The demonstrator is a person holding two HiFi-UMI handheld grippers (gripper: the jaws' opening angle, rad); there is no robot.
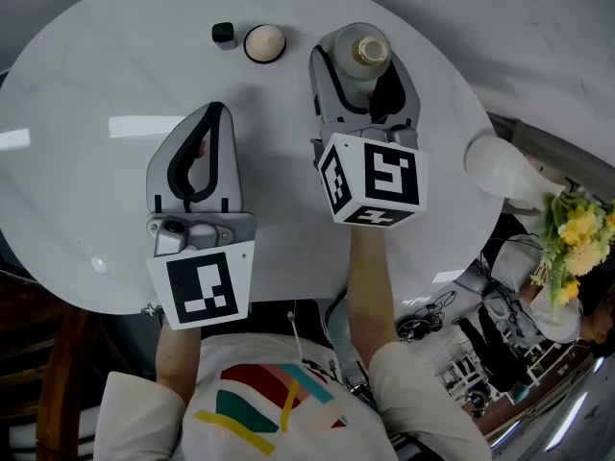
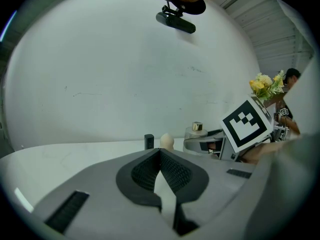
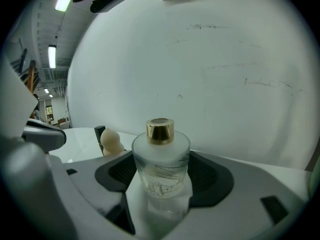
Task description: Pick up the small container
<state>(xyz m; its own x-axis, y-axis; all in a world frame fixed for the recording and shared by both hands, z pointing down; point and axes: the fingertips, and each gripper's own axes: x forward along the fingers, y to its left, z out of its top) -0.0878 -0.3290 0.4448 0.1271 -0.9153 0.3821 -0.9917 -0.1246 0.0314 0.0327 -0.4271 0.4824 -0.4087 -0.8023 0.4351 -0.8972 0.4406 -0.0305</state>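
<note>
The right hand-held gripper [image 1: 363, 65] [image 3: 161, 184] pinches the small container [image 1: 366, 50] [image 3: 161, 164], a clear glass bottle with a gold cap. The bottle stands upright between the two dark ribbed pads, which meet its sides to the left and right. Its base is hidden behind the jaws, so whether it rests on the white round bench [image 1: 86, 142] cannot be told.

The left hand-held gripper [image 1: 215, 113] [image 2: 160, 151] has its jaws pressed together tip to tip with nothing between them. It lies low over the bench, just to the left of the right one and a little nearer the person.

Ahead of the left hand-held gripper's tips and slightly to their right sit a beige egg-shaped sponge [image 1: 264, 43] [image 2: 167, 142] and a small black item [image 1: 223, 35] [image 2: 149, 141], just beside each other. From the right hand-held gripper they lie to the left of the bottle, the sponge [image 3: 111, 141] nearer and the black item [image 3: 99, 132] beyond it.

In the left gripper view the container [image 2: 197, 131] shows to the right, with the right gripper's marker cube [image 2: 247, 124] [image 1: 373, 179] beside it. Yellow flowers [image 1: 577, 233] [image 2: 267, 85] stand off the bench, well to the right of the right hand-held gripper.
</note>
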